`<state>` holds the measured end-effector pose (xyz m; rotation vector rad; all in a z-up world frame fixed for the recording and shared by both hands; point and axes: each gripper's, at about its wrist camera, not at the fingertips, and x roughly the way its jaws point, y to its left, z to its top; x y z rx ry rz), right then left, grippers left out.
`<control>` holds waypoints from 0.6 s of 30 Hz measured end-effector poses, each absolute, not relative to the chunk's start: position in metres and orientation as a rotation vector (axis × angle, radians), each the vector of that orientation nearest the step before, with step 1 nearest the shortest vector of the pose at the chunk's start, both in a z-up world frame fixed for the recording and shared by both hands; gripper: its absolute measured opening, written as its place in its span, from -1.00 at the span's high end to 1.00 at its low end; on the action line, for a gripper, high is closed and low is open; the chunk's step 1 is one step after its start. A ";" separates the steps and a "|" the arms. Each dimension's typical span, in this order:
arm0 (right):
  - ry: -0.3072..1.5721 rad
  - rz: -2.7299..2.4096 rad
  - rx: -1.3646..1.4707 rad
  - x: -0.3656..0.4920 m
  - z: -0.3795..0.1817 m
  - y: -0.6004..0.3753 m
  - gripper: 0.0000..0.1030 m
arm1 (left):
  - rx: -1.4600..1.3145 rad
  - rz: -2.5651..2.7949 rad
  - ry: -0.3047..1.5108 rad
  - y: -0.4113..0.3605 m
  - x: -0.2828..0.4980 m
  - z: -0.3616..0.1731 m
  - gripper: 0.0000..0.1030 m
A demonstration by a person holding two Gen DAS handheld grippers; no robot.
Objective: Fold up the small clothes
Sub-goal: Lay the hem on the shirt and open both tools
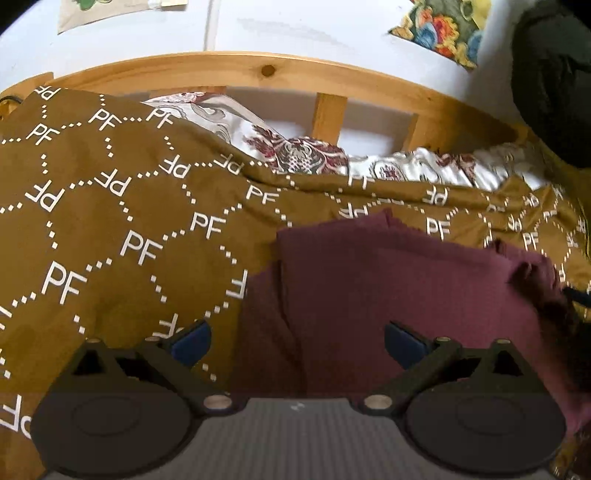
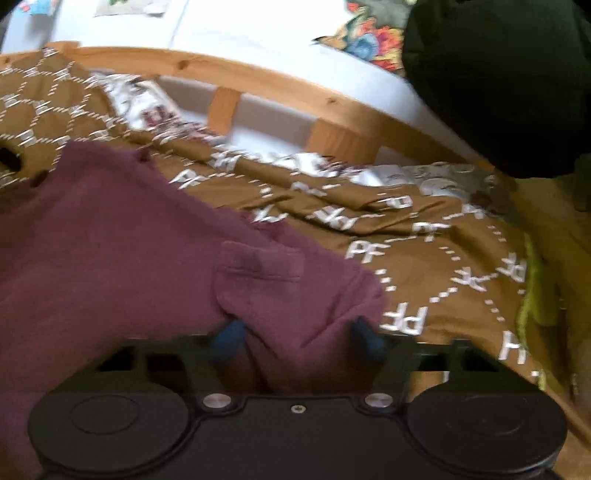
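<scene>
Regrasp step: left tool [image 1: 297, 345] gapes wide over the maroon garment's [image 1: 388, 280] edge on the bedspread [image 1: 110, 206]; right tool [image 2: 295, 338] half-narrowed, cloth bunched between its pads, grip uncertain. Next: pinch, fold across.

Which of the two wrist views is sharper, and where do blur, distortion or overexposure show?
Left wrist view: sharper, the PF letters on the brown blanket read crisply; fisheye bows the wooden bed rail; the white wall is overexposed. Right wrist view: motion blur smears the blanket's pattern and softens the maroon garment; the rail curves here too.
</scene>
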<state>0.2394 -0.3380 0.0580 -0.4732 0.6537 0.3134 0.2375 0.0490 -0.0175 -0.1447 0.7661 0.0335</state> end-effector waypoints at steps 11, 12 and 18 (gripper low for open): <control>0.681 0.080 -0.185 0.249 0.075 -0.396 -0.13 | -0.224 0.085 0.763 0.056 0.215 -0.017 -0.99; 0.673 0.080 -0.181 0.244 0.076 -0.397 -0.23 | -0.227 0.094 0.762 0.056 0.211 -0.016 -0.99; 0.591 0.117 -0.170 0.193 0.089 -0.389 -0.92 | -0.201 0.122 0.779 0.047 0.195 -0.015 -0.99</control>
